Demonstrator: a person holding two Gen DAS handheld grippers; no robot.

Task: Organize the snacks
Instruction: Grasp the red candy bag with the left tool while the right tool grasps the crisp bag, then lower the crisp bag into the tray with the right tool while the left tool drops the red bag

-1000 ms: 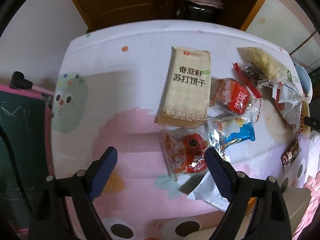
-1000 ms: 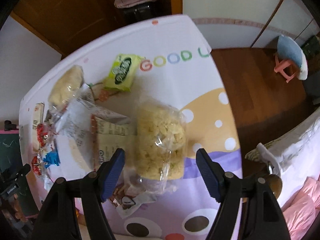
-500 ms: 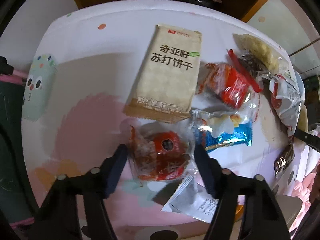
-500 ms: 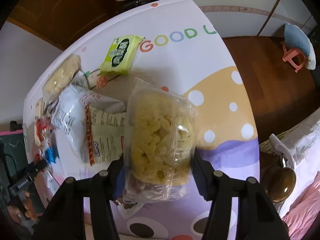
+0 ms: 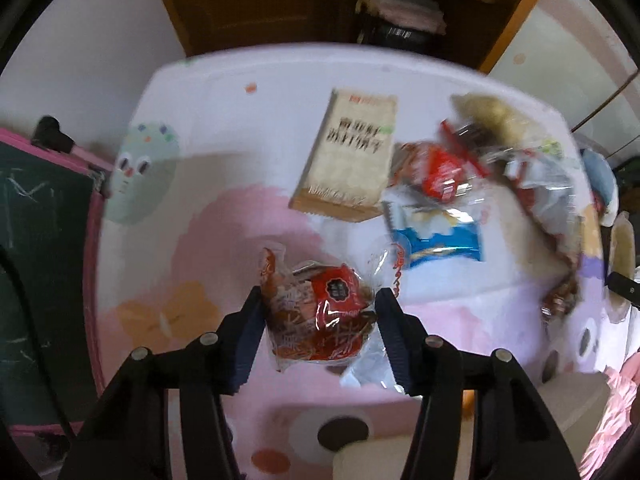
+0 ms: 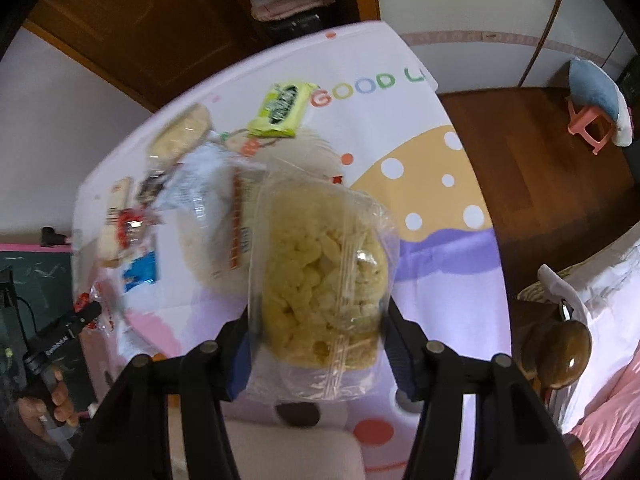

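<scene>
Two blue-padded fingers of the left gripper (image 5: pixel 318 328) clench a red snack pack (image 5: pixel 320 322), held just over the pink part of the tablecloth (image 5: pixel 208 184). Beyond it lie a beige cracker box (image 5: pixel 348 160), a blue wrapper (image 5: pixel 436 238) and a red packet (image 5: pixel 436 172), close together; more blurred wrappers trail to the right.

From the right wrist, the right gripper (image 6: pixel 318 328) grips a clear bag of yellow puffs (image 6: pixel 324 276) from both sides, above the cloth. Farther off sit a green packet (image 6: pixel 282 110) beside the "GOOD" lettering and a white bag (image 6: pixel 208 208) to the left.
</scene>
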